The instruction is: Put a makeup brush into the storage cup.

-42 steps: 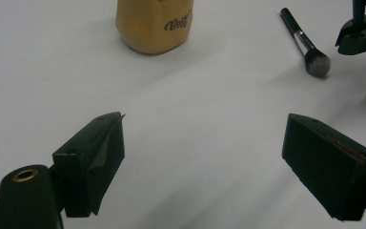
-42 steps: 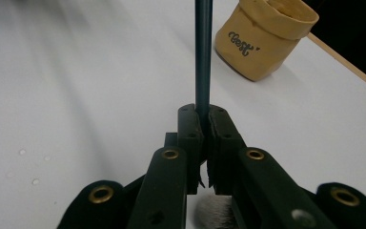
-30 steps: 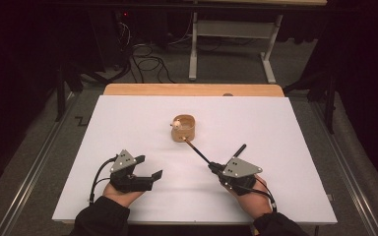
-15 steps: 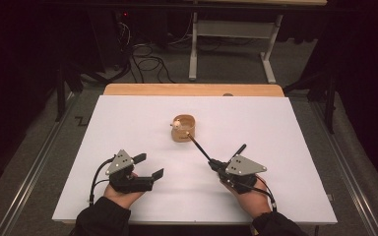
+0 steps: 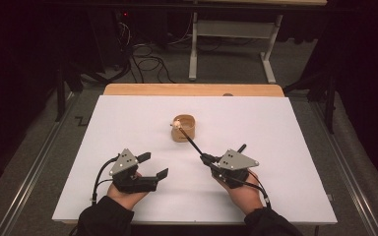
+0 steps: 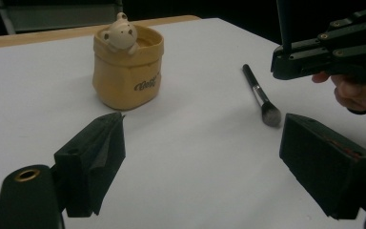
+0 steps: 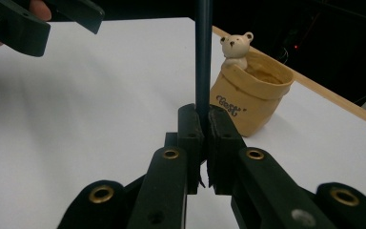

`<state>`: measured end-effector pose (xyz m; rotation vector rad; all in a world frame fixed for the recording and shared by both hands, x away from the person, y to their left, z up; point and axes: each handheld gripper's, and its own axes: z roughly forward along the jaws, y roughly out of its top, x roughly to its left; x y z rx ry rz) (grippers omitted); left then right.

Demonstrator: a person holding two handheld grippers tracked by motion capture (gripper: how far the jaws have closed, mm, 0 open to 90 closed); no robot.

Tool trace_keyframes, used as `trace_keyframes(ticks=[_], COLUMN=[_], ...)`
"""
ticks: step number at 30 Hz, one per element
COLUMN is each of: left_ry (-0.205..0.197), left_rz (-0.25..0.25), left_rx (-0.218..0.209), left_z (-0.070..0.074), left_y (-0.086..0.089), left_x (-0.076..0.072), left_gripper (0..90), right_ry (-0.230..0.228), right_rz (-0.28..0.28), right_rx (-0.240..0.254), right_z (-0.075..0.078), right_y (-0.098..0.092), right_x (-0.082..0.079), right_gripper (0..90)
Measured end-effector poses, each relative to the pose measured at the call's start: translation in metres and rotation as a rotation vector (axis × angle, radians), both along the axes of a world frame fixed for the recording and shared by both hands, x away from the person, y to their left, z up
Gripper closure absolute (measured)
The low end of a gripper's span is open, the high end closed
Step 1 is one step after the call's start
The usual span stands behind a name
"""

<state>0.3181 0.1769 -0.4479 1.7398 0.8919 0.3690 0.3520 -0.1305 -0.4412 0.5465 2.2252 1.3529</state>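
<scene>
A tan pouch-shaped cup with a small bear figure on its rim stands mid-table. My right gripper is shut on a thin black stick that slants up toward the cup's rim. In the right gripper view the jaws pinch the stick just left of the cup. My left gripper rests open near the front left with nothing between its jaws. In the left gripper view a black makeup brush lies on the table beyond the open gripper, right of the cup.
The white tabletop has a wooden strip along its far edge. The brush lies just behind my right gripper. Beyond the table, a desk frame and cables sit on the dark floor.
</scene>
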Motion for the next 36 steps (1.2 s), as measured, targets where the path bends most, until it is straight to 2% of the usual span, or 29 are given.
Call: trace_keyframes(ticks=[3,8,19,29,33,36], left_ry=[-0.003,-0.017,-0.028,-0.03,-0.026,-0.011], left_rz=[-0.01,-0.01,-0.032,-0.069,-0.087,-0.094], left_rx=[0.001,-0.001,-0.026,-0.06,-0.061,-0.08], left_z=[0.006,0.016,0.026,0.024,0.021,0.017], left_y=[-0.005,-0.009,-0.025,-0.044,-0.045,-0.043], left_x=[0.001,0.006,0.02,0.026,0.023,0.02], left_gripper=[16.3,16.7,18.4,18.5,18.1,18.9], right_ry=[0.007,0.003,-0.002,-0.008,-0.011,-0.007], right_rz=[-0.005,0.0,-0.007,-0.018,-0.013,-0.009], right_rx=[0.021,0.009,-0.009,-0.018,-0.018,-0.023], right_z=[0.0,-0.003,-0.007,-0.008,-0.009,-0.011], right_y=[-0.001,-0.002,-0.003,-0.005,-0.006,-0.004], right_x=[-0.001,-0.003,-0.003,-0.005,-0.006,-0.007], right_gripper=[87.2,87.2,87.2,87.2,87.2,87.1])
